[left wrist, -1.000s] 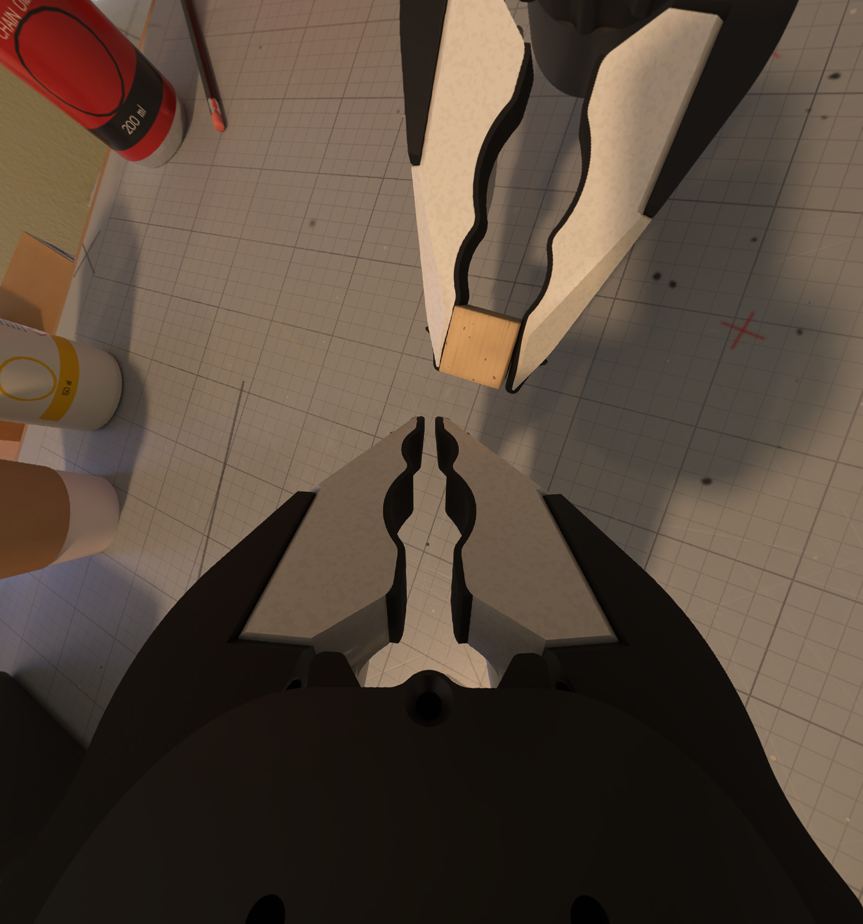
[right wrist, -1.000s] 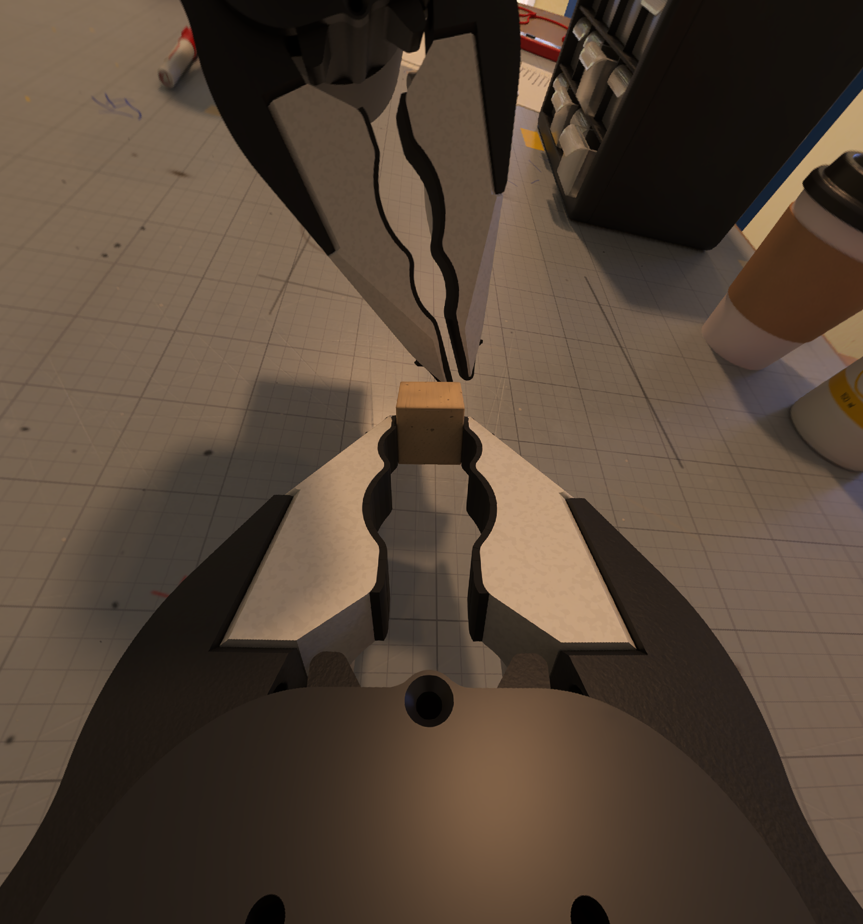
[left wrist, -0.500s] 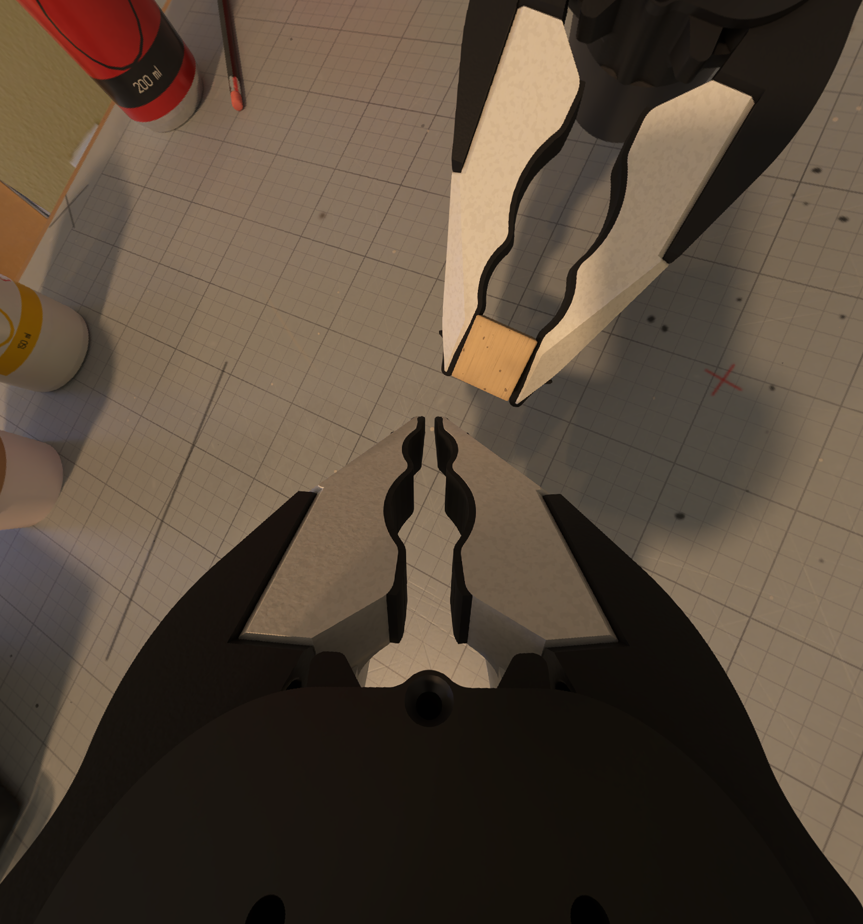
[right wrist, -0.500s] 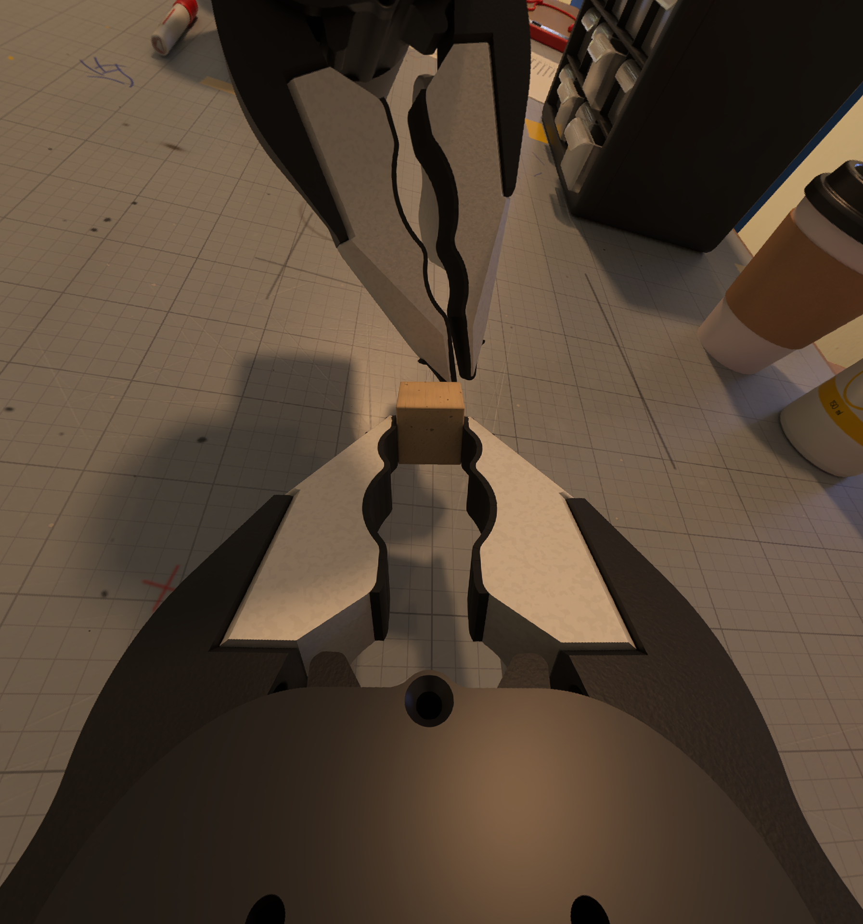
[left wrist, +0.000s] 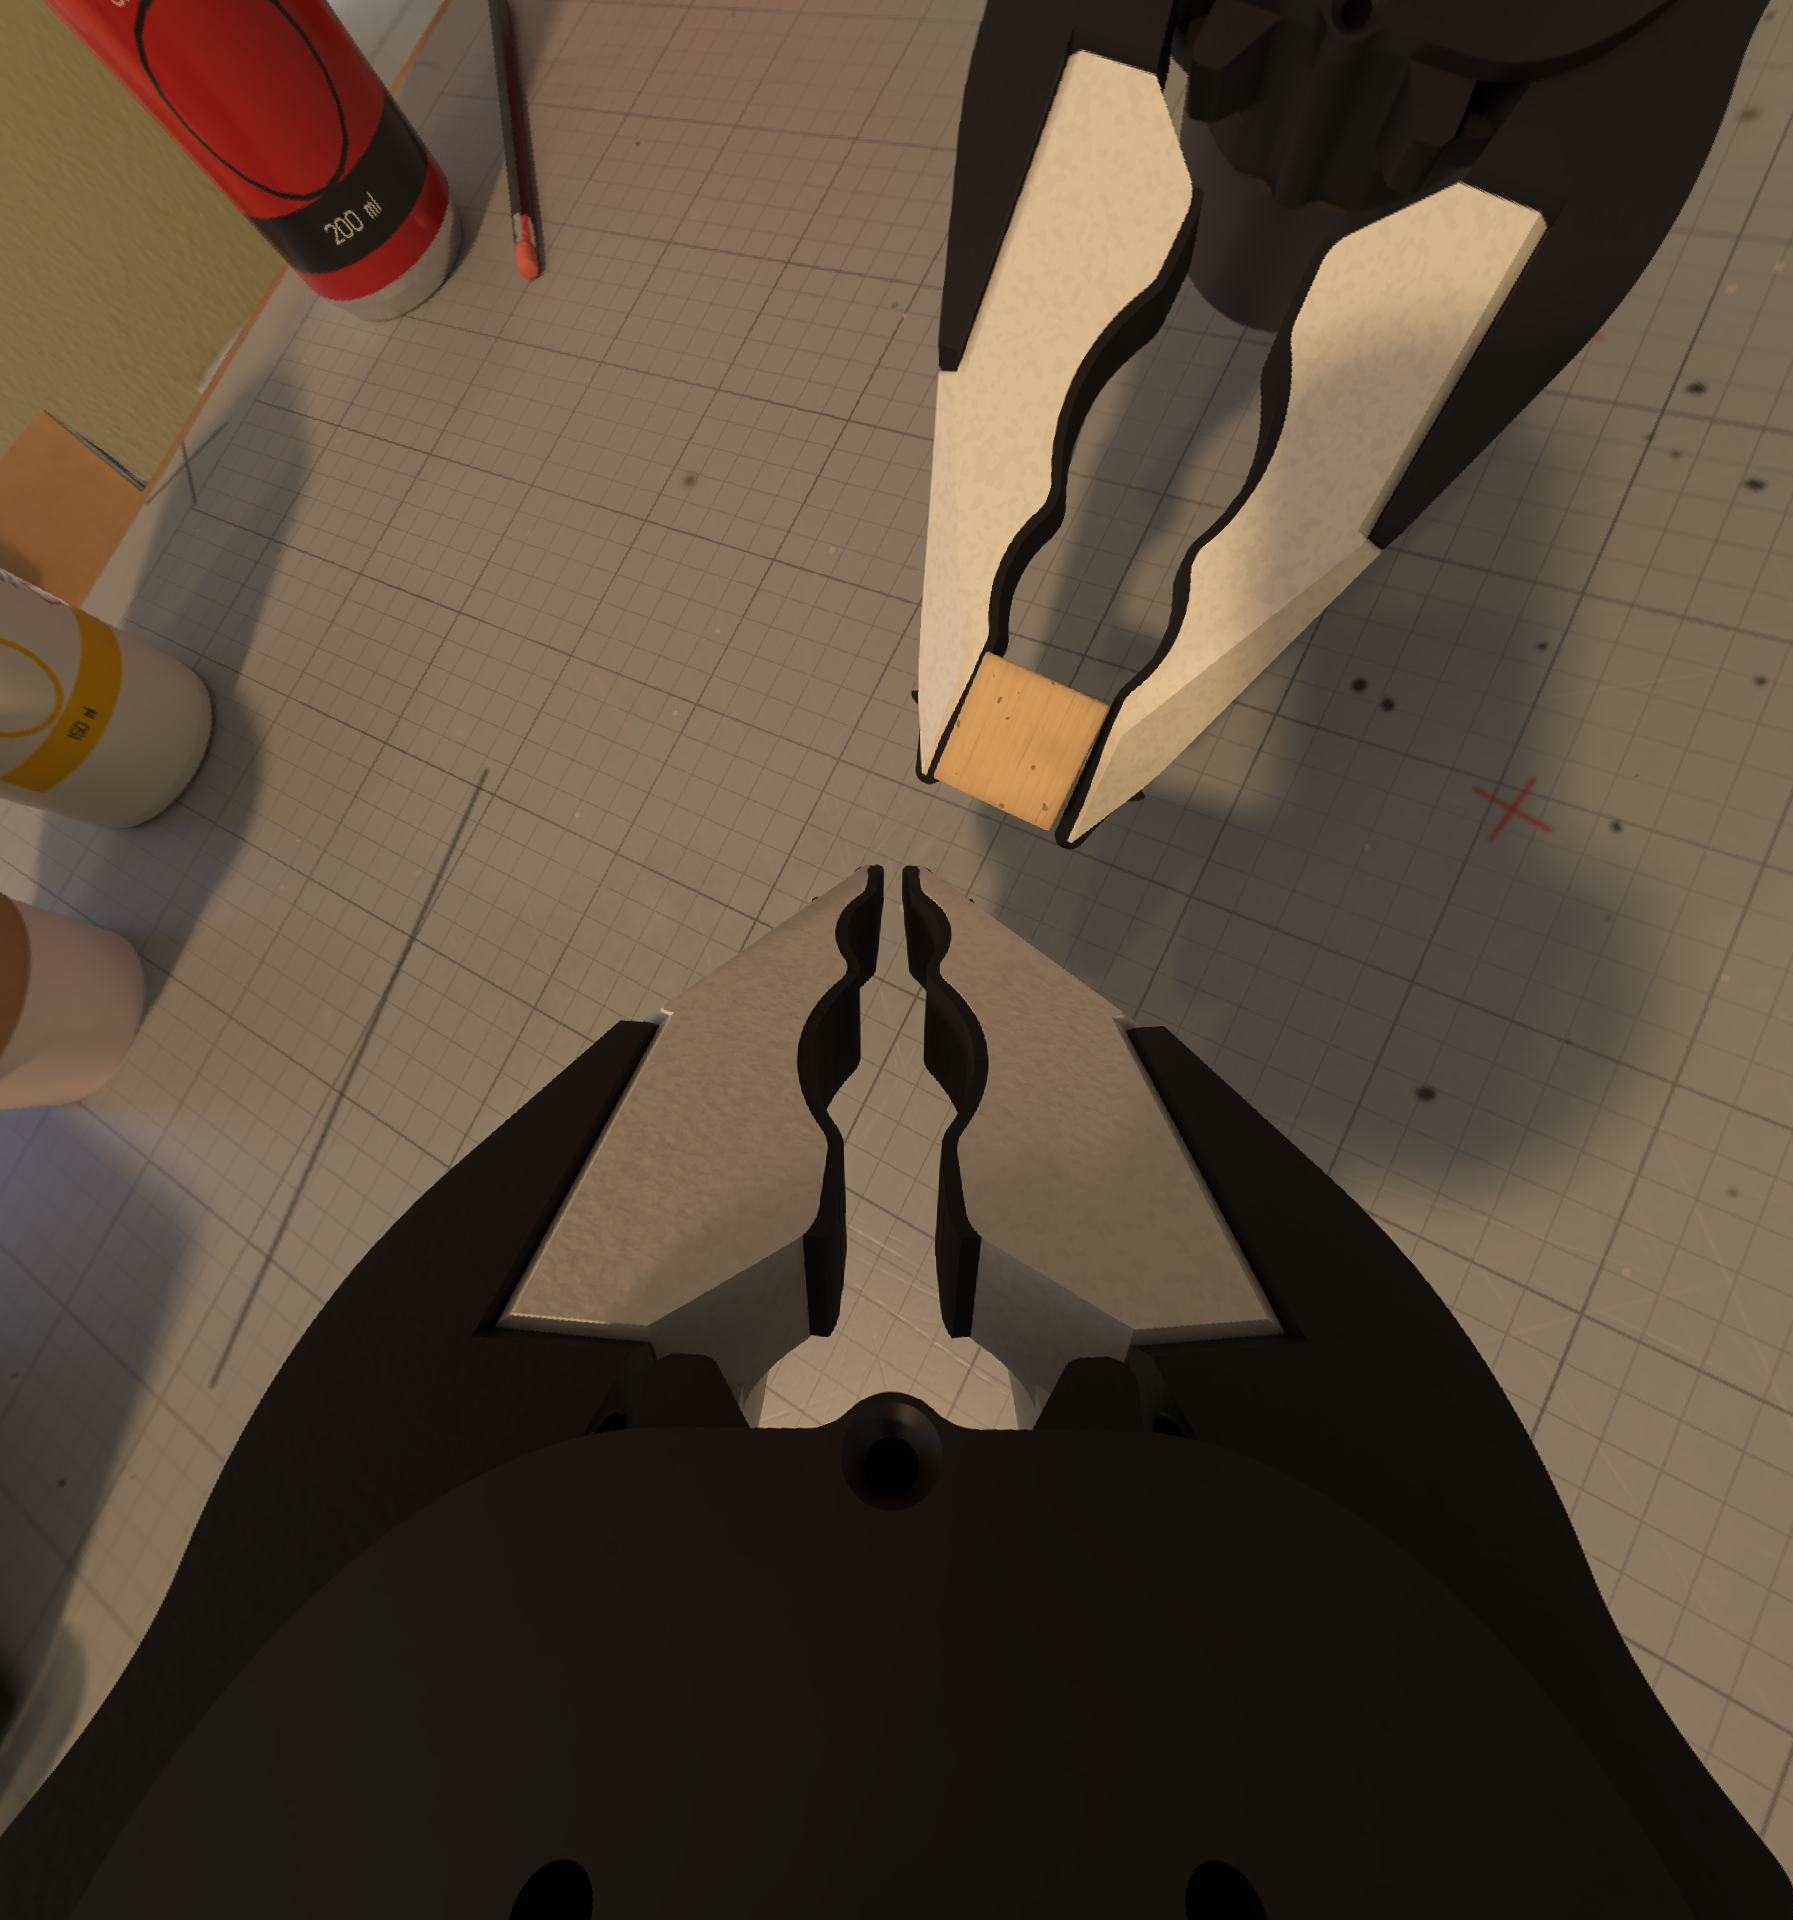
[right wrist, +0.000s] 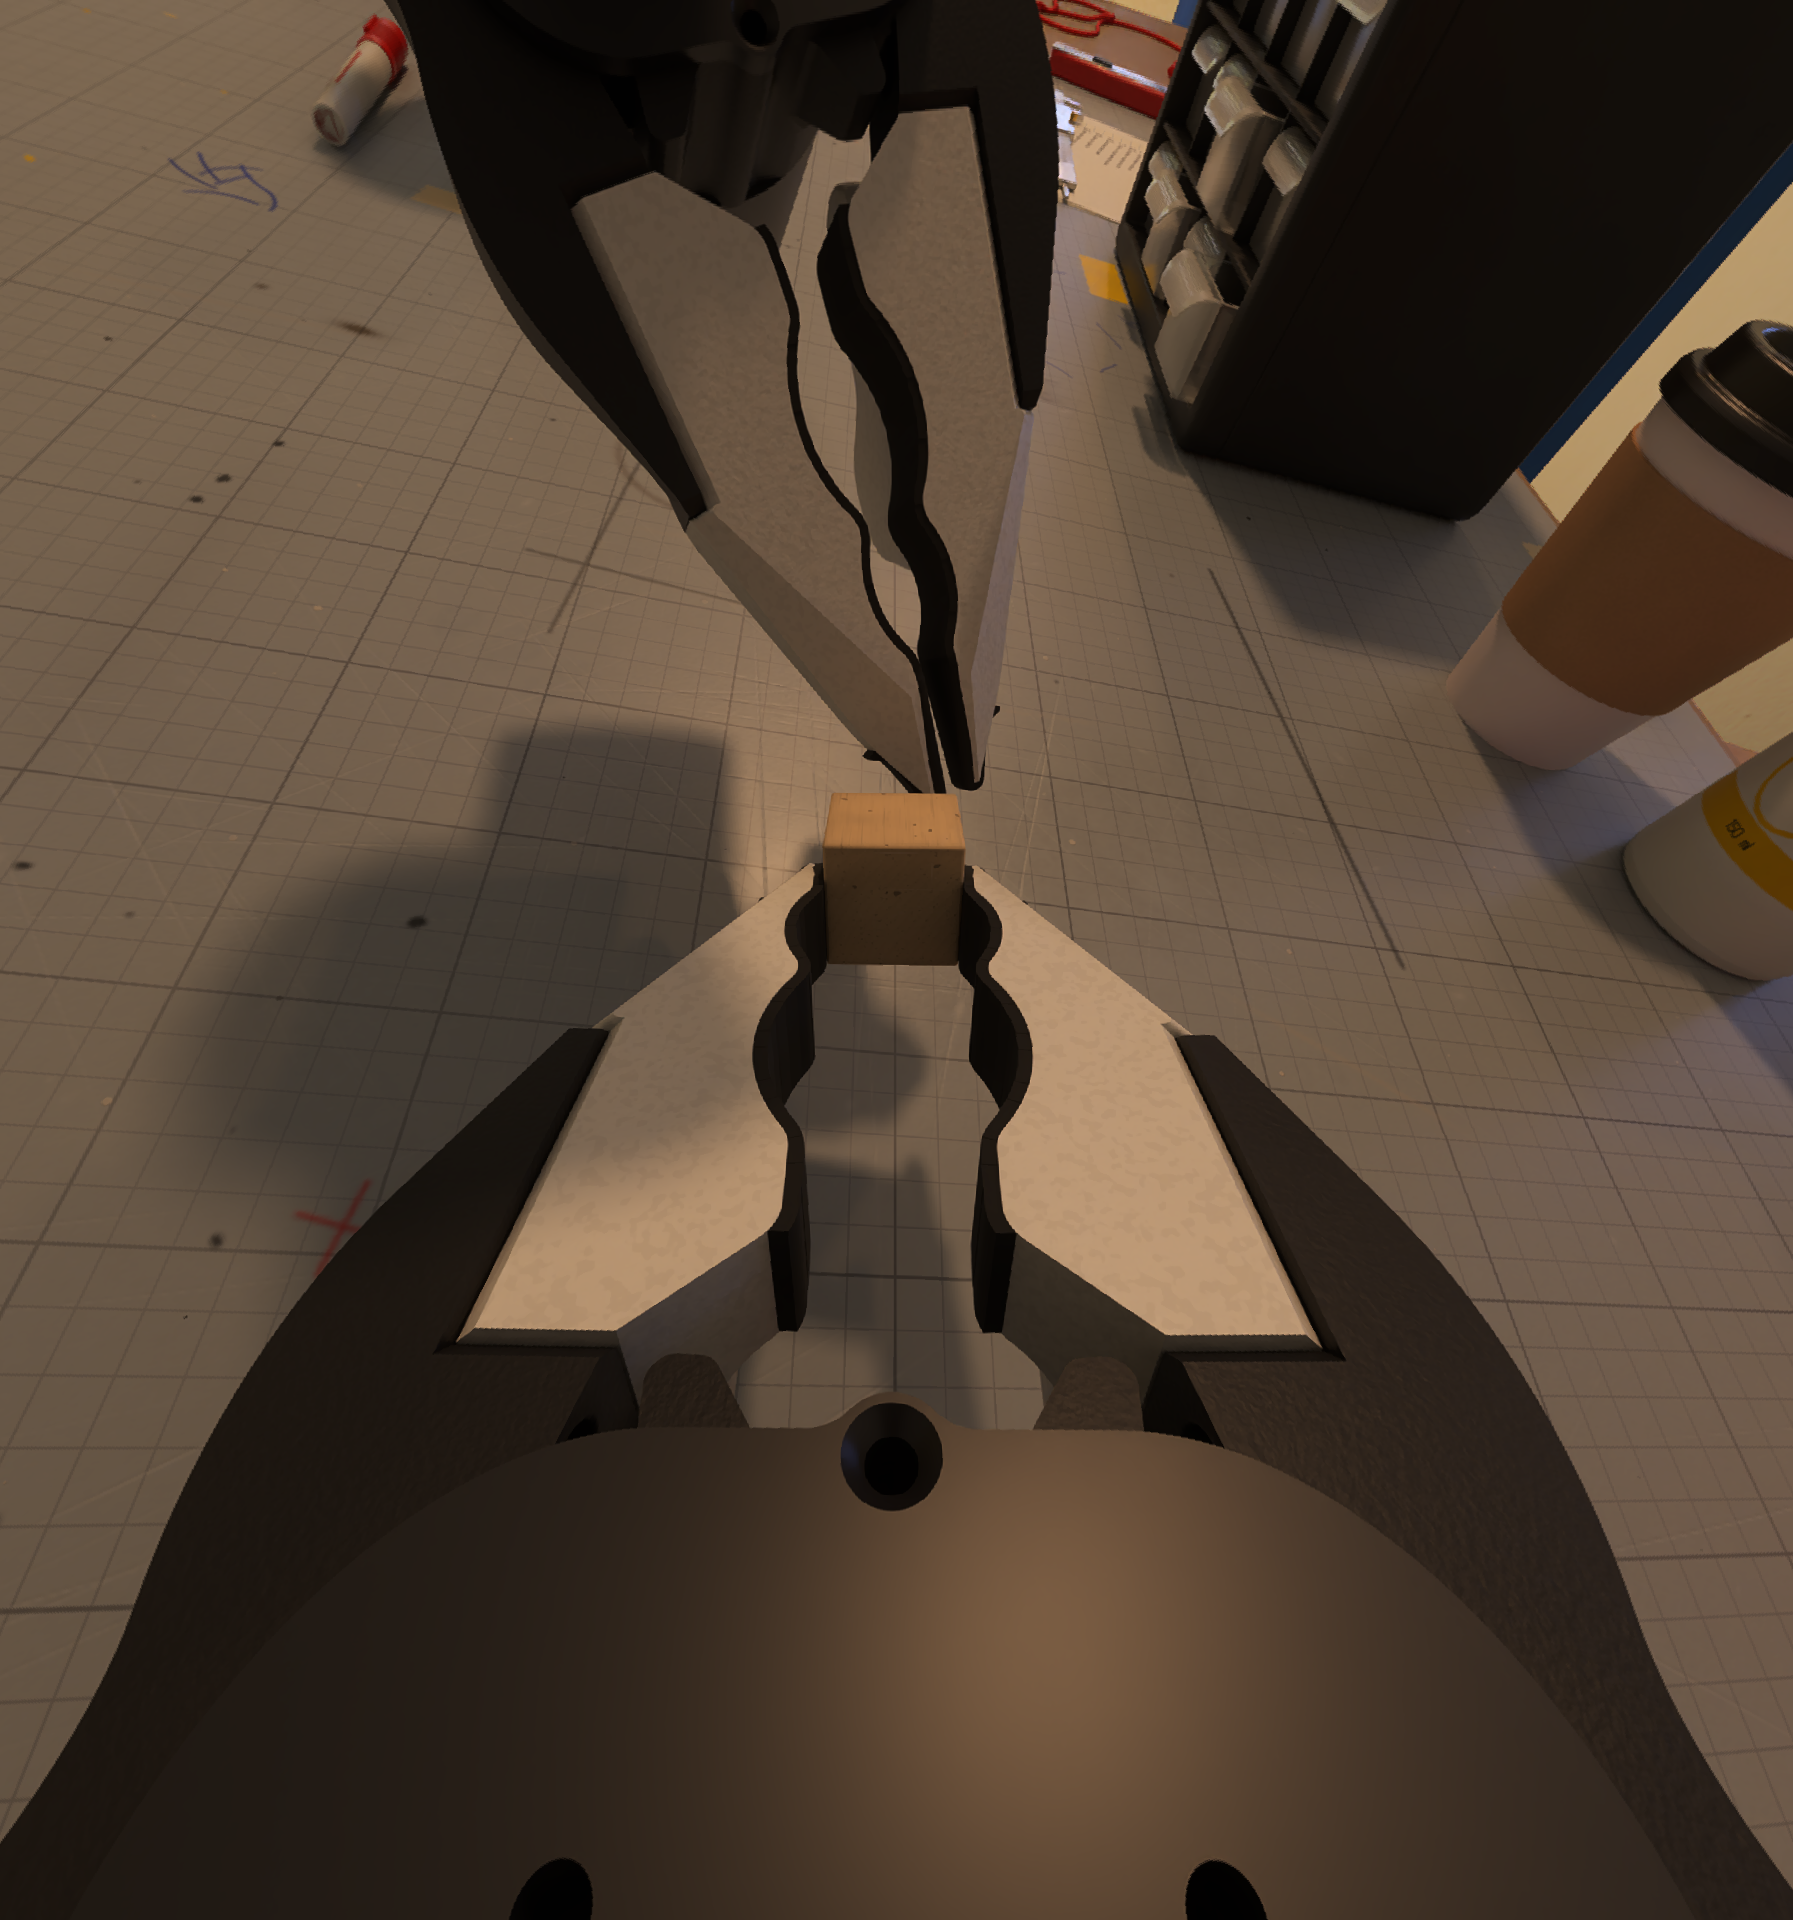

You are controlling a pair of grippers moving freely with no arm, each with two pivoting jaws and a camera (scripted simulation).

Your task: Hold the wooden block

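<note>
Two claws tip to tip at frame centre, right claw clamped on the wooden block, left claw nearly closed, empty, above gridded bench.

Warm, fairly dim light from above. Soft-edged dark shadows across the worktop: a broad patch at right of the left wrist view, a blocky one at centre left of the right wrist view. Near hand-held gripper almost black at the bottom of the frame, a dull brown sheen on the other. Sharp throughout, no glare. Grid lines bowed toward the edges.
</note>
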